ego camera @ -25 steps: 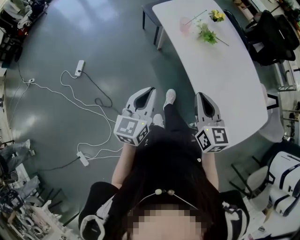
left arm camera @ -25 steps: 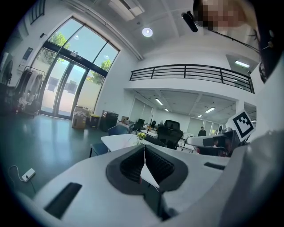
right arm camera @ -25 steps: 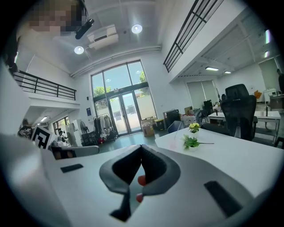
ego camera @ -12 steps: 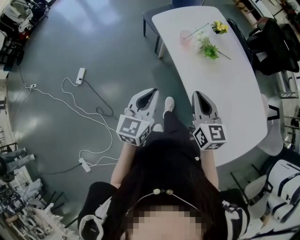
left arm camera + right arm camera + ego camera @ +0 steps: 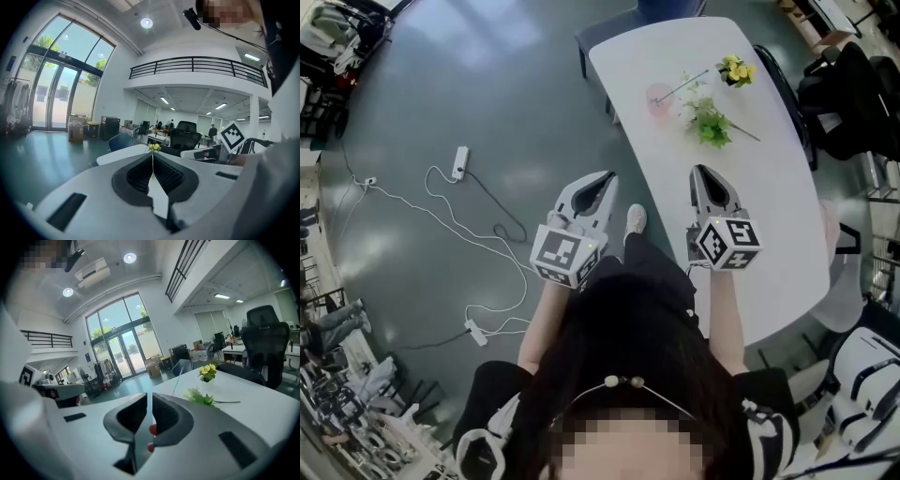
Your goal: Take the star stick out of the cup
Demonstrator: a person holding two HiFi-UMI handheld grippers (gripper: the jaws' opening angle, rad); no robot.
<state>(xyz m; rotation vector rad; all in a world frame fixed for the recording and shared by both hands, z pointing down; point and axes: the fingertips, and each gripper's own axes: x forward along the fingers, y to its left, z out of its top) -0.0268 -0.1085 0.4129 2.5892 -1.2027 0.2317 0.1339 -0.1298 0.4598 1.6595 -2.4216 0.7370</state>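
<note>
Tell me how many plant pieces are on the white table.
2. A yellow flower bunch stands near the far end of the table; a green leafy sprig lies nearer, beside the pink cup. None looks hidden.

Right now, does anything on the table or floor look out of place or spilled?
Nothing spilled. A green sprig lies flat on the table near the pink cup, and loose cables trail across the floor.

On the table [image 5: 759, 216]: 1 pink cup [image 5: 660, 97] w/ 1 stick [image 5: 688, 81] in it, 1 yellow flower bunch [image 5: 735, 70], 1 green sprig [image 5: 709, 122]. Left of the table, on the floor: 2 power strips [image 5: 459, 161].
</note>
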